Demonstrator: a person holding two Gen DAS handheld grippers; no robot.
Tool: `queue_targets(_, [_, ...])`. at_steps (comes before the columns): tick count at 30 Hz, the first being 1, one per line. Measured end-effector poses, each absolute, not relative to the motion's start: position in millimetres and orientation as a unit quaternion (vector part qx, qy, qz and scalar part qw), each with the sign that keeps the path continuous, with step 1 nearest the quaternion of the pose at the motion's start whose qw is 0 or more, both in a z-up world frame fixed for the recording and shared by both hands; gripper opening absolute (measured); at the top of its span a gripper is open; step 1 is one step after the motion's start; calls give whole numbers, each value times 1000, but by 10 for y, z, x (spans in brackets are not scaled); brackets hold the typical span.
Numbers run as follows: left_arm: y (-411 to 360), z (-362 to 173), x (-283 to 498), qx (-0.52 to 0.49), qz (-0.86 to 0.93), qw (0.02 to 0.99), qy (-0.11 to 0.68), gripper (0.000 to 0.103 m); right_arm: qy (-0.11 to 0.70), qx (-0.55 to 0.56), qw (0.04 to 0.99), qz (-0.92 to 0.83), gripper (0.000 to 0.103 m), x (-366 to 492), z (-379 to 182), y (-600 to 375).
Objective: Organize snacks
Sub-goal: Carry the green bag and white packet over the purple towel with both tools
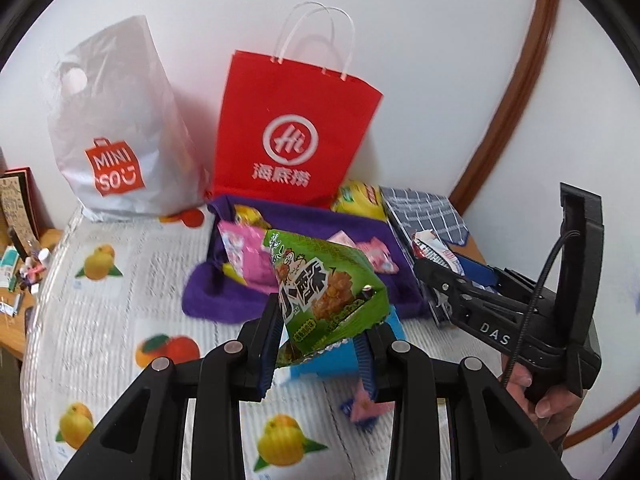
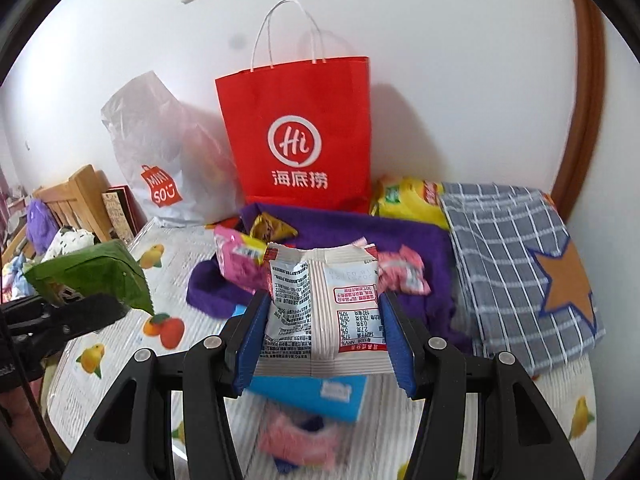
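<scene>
We see our left gripper (image 1: pixel 320 344) clamped on a crinkly green foil snack pouch (image 1: pixel 326 292), held up in front of the purple cloth bin (image 1: pixel 360 228). Our right gripper (image 2: pixel 322 340) squeezes a flat white snack packet (image 2: pixel 324 304) printed with small text, also in front of that bin. Two bags stand behind the bin: a stiff red paper bag (image 1: pixel 296 120) with twisted white handles and a soft grey plastic bag (image 1: pixel 120 128). Below the held packs, a glossy blue box (image 2: pixel 312 396) lies on the tabletop (image 1: pixel 120 280), covered in fruit-printed plastic. Both grippers tilt downward.
</scene>
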State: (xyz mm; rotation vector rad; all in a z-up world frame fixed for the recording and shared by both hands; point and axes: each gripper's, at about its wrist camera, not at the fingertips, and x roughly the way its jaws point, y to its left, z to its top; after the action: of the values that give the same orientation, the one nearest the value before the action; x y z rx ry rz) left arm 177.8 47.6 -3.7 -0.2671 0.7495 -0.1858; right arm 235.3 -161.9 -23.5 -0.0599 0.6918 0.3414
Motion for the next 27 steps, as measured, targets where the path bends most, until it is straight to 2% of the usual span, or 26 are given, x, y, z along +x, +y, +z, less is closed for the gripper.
queue_targets(17, [520, -56, 2629, -133, -89, 909, 385, 32, 339, -16, 926, 165, 55, 3168, -115, -1502])
queue_targets(27, [566, -136, 3045, -140, -88, 904, 393, 32, 367, 7, 917, 158, 55, 3514, -309, -1592])
